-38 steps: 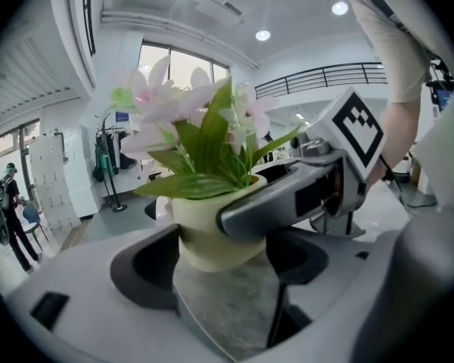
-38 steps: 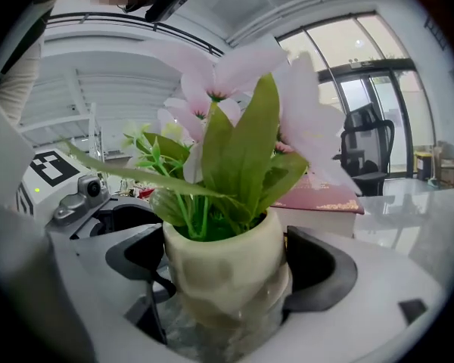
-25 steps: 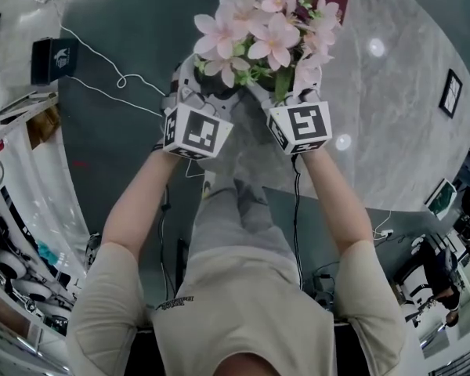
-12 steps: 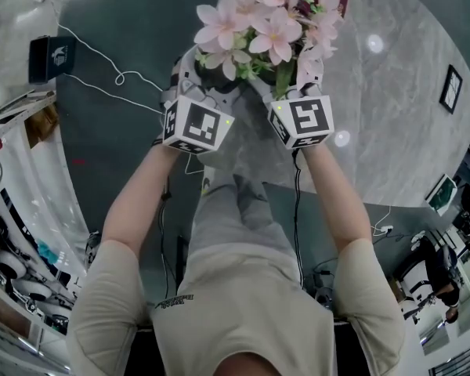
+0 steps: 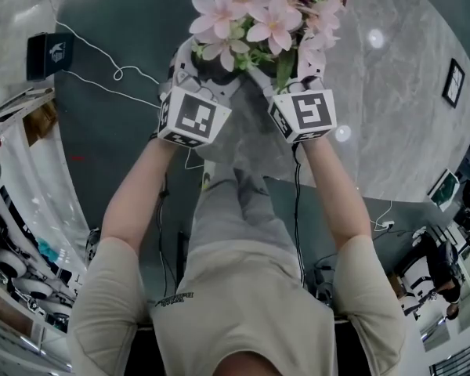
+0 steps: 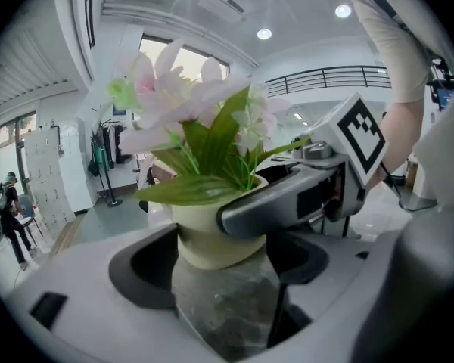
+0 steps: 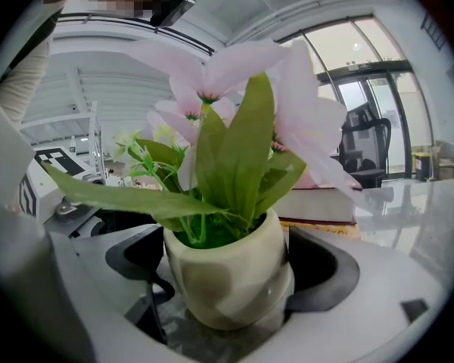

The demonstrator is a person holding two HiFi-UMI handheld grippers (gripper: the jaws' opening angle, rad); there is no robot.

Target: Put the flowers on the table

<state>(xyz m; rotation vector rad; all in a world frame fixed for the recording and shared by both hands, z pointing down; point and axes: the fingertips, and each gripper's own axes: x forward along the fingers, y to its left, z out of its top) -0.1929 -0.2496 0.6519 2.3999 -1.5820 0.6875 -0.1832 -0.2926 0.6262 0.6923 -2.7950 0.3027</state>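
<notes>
**Potted flowers held over the surface's edge, set-down not yet made.**
The left hand-held gripper (image 6: 221, 259) clenches the cream pot (image 6: 204, 237) from 9 o'clock and the right hand-held gripper (image 7: 228, 282) from 3 o'clock, with the flowers (image 5: 254, 22) rising at 12 o'clock. The pot is at the marble surface's (image 5: 399, 92) near edge; contact is unclear. Next, probably: lower it level, then release both together.
</notes>
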